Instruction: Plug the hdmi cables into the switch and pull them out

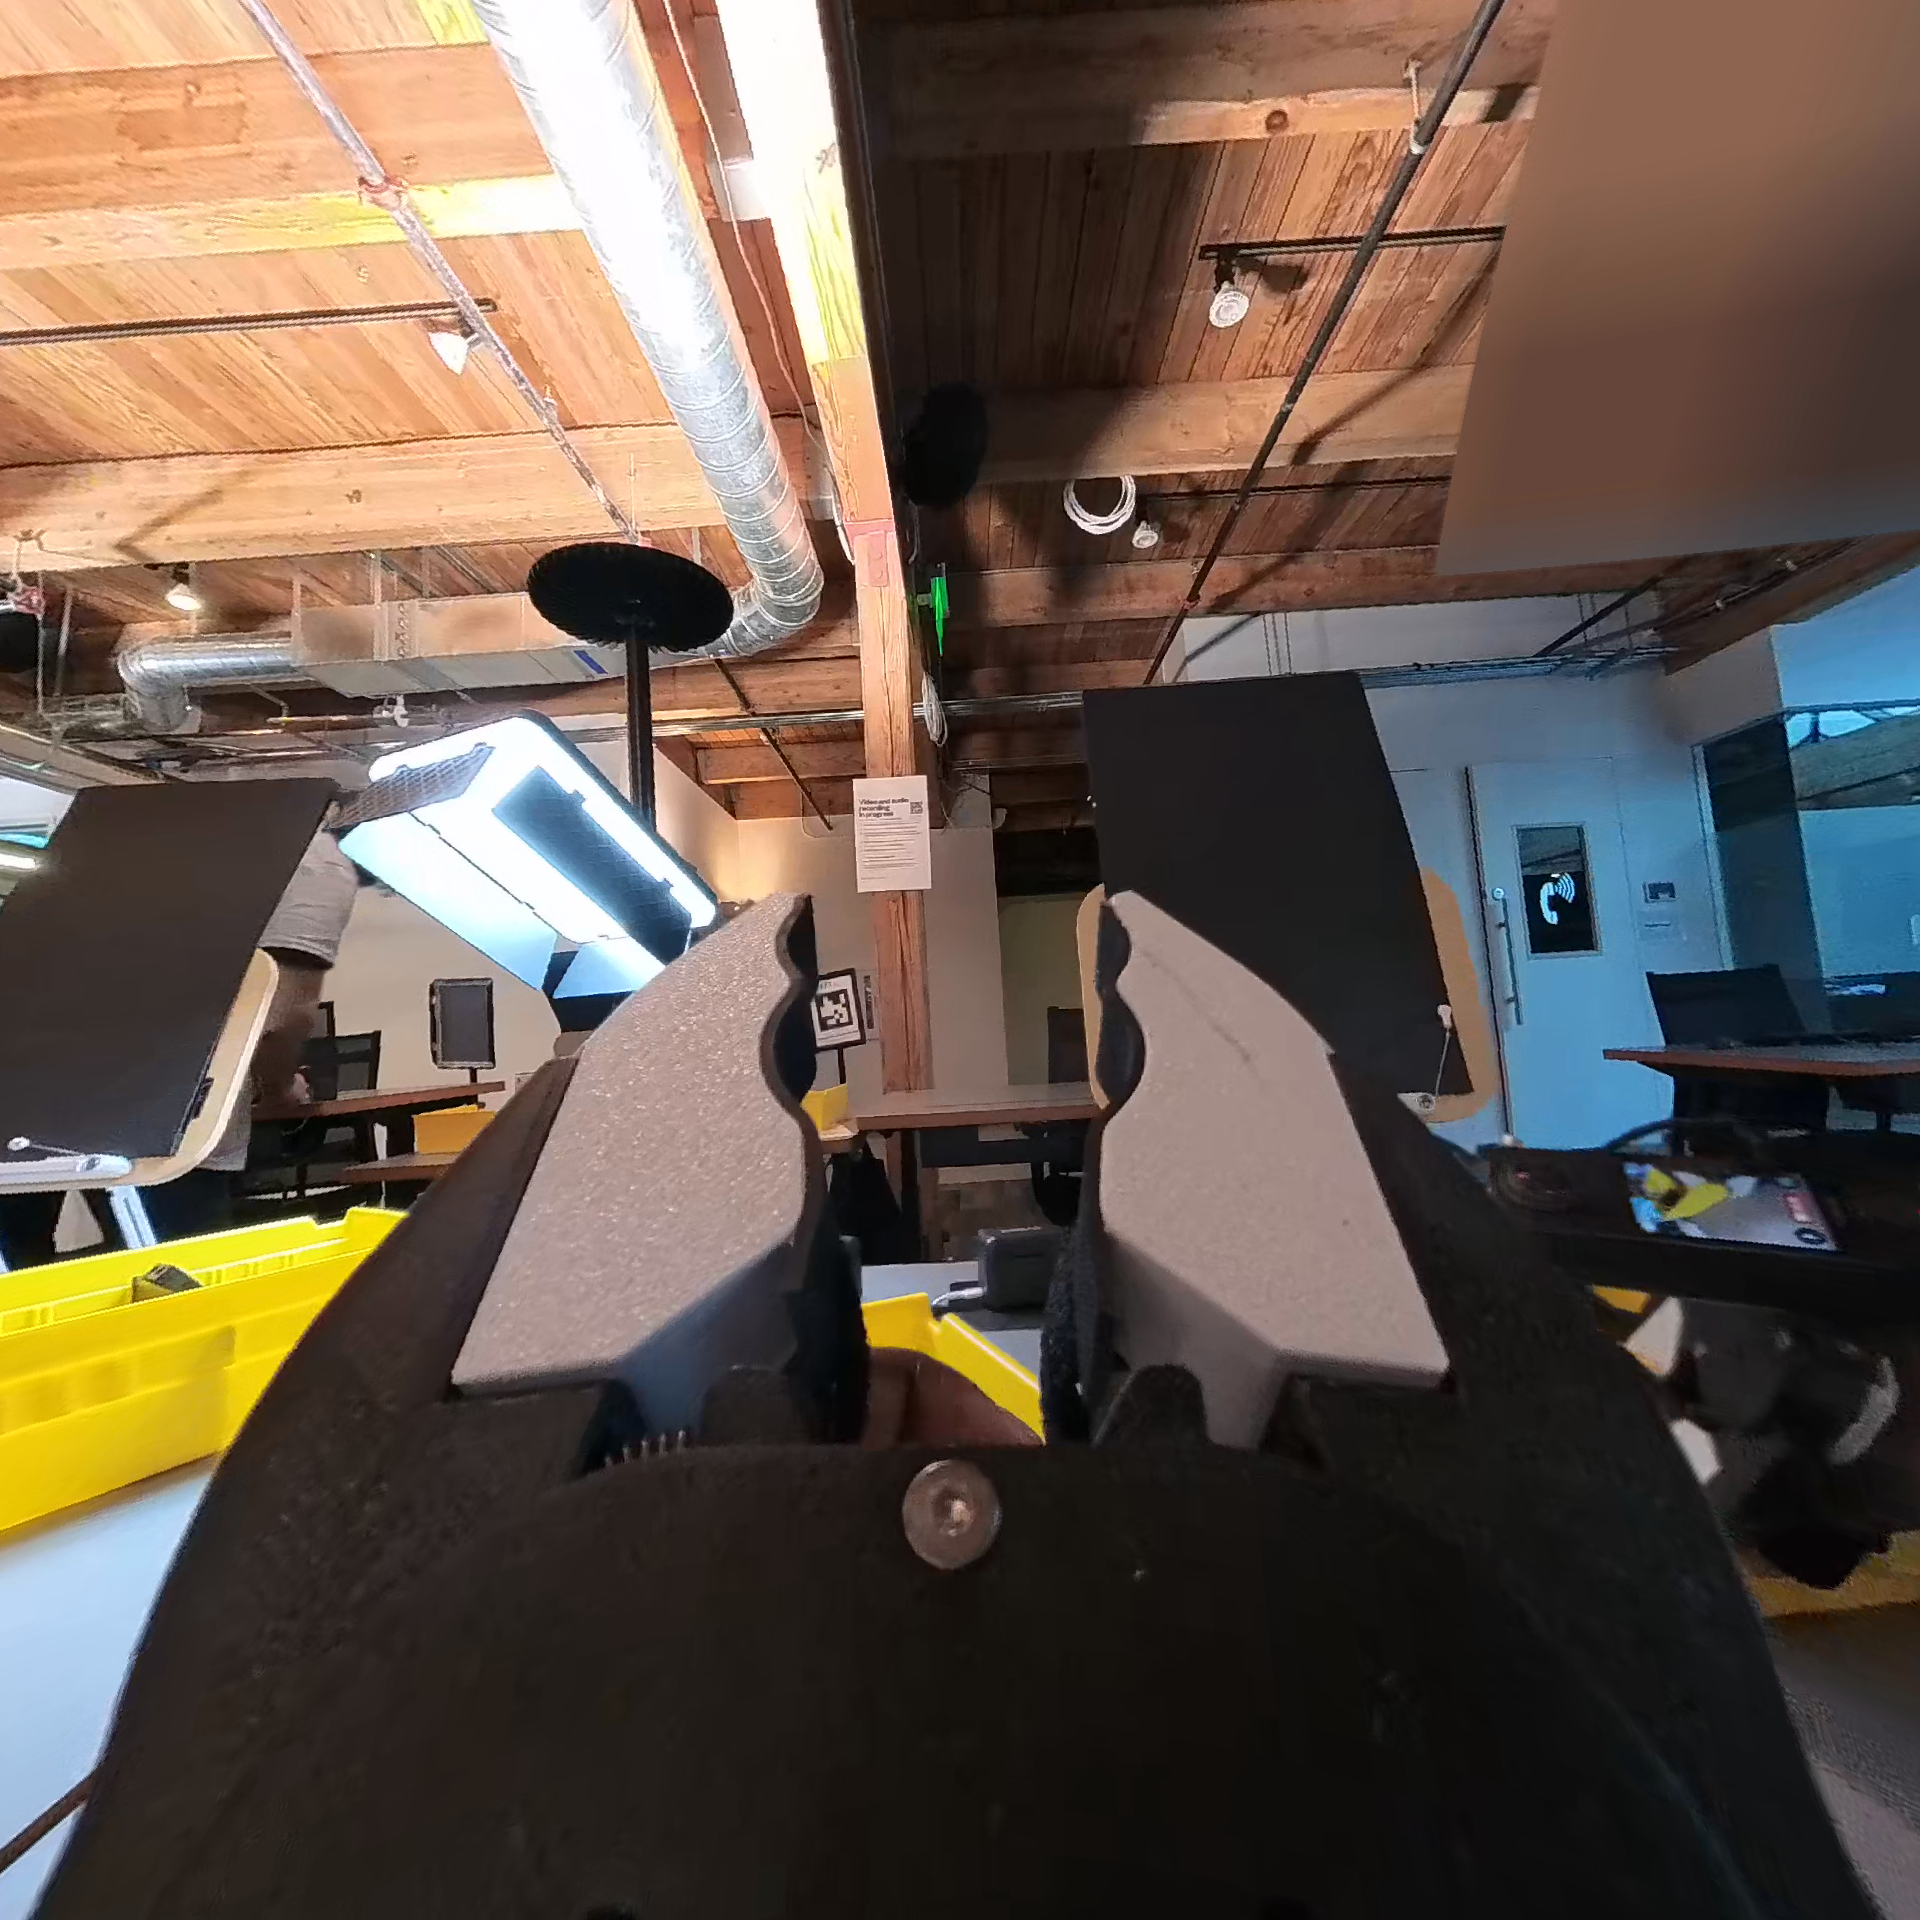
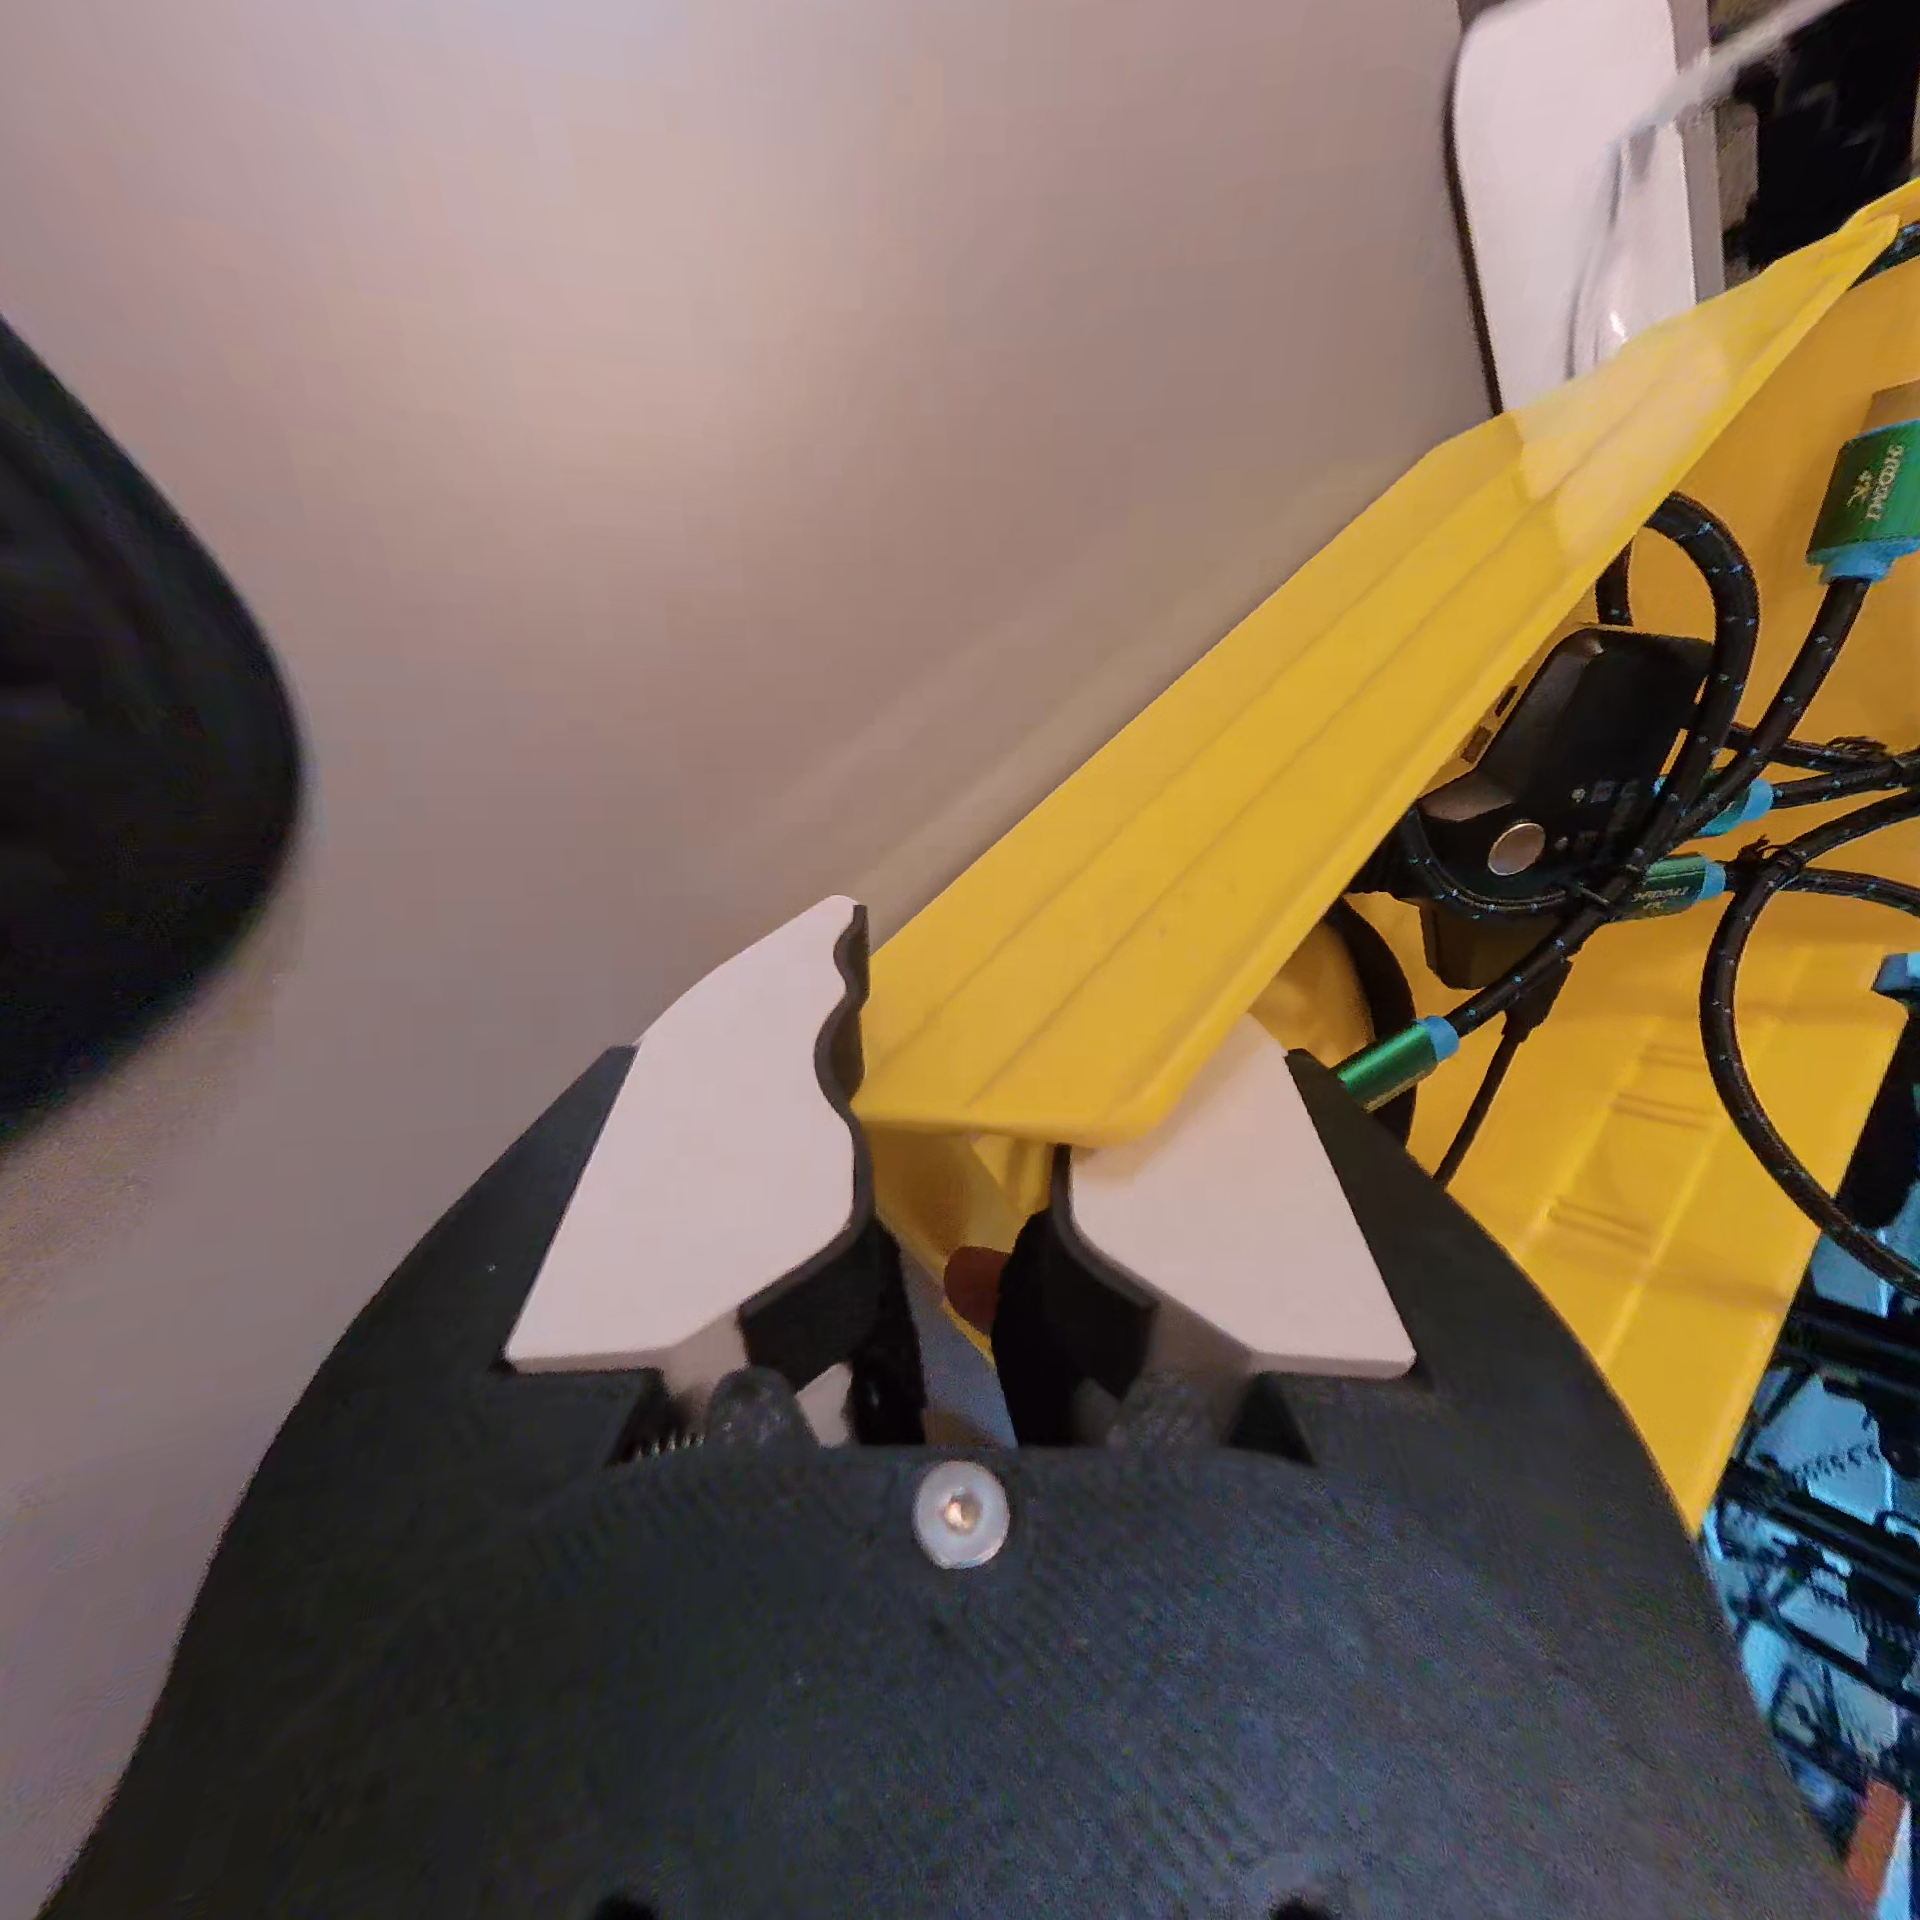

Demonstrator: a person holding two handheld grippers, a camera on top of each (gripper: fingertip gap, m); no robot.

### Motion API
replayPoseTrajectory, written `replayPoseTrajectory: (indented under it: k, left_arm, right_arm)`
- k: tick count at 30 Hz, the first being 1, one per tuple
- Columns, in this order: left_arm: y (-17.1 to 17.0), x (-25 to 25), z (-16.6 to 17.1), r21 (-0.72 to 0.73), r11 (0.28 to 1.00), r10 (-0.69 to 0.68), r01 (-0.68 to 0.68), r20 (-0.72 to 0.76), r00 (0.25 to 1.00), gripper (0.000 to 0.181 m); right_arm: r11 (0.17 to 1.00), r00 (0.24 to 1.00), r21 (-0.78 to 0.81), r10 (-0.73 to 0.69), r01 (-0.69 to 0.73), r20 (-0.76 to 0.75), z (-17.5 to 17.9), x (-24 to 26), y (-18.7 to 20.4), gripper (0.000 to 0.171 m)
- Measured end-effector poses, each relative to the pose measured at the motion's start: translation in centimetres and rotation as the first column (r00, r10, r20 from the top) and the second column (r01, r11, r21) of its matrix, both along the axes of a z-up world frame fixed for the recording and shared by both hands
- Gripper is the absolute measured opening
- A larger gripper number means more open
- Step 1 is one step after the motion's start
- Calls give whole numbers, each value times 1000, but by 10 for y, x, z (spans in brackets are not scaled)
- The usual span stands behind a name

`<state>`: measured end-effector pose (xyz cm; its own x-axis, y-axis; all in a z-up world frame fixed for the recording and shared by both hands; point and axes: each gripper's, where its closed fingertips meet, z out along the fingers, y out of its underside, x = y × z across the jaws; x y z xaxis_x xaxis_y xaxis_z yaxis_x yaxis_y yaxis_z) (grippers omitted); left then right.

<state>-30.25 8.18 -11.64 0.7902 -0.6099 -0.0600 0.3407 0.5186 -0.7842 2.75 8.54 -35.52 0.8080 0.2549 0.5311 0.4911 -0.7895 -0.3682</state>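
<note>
In the right wrist view, a yellow bin [image 2: 1247, 790] holds a black HDMI switch [image 2: 1558, 758] and several black braided HDMI cables with green plugs [image 2: 1387, 1065]. One plug [image 2: 1870, 499] lies loose at the far right. Whether any plug sits in the switch is hidden by the bin's rim. My right gripper [image 2: 966, 1039] is shut on the bin's rim, one finger outside and one under the lip. My left gripper [image 1: 951, 935] is open and empty. It points up toward the ceiling, away from the bin.
A white tabletop [image 2: 623, 468] lies left of the bin, with a dark blurred object [image 2: 104, 727] at its left edge. In the left wrist view, a yellow bin [image 1: 156, 1340] sits low at the left. A black device with a small lit screen [image 1: 1735, 1205] is at the right. Left tips to right tips: about 40 cm.
</note>
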Motion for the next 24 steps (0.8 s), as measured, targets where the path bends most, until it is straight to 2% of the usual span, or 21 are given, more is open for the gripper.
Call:
replayPoseTrajectory:
  k: [6,11,13,16,20,24]
  left_arm:
    - [4,-14,-2,-18,1000,25,-25,-4,1000,49]
    - [11,-28,-6,-40,997,65,-66,-28,997,47]
    - [18,-35,-14,-70,991,106,-113,-95,990,47]
    - [31,-56,-27,-122,969,193,-216,-175,966,47]
    - [49,-97,-48,-220,909,310,-355,-214,926,53]
    - [70,-122,-90,-410,828,288,-383,-274,917,69]
  right_arm:
    - [995,994,34,100,-99,-36,1,-56,41,36]
    - [978,973,126,185,-168,-136,2,-95,75,39]
    - [954,944,218,252,-205,-211,8,-112,88,51]
    - [900,865,365,367,-238,-341,25,-137,94,64]
    - [800,730,562,512,-212,-454,67,-162,75,79]
    - [712,515,700,622,-58,-590,102,-190,36,97]
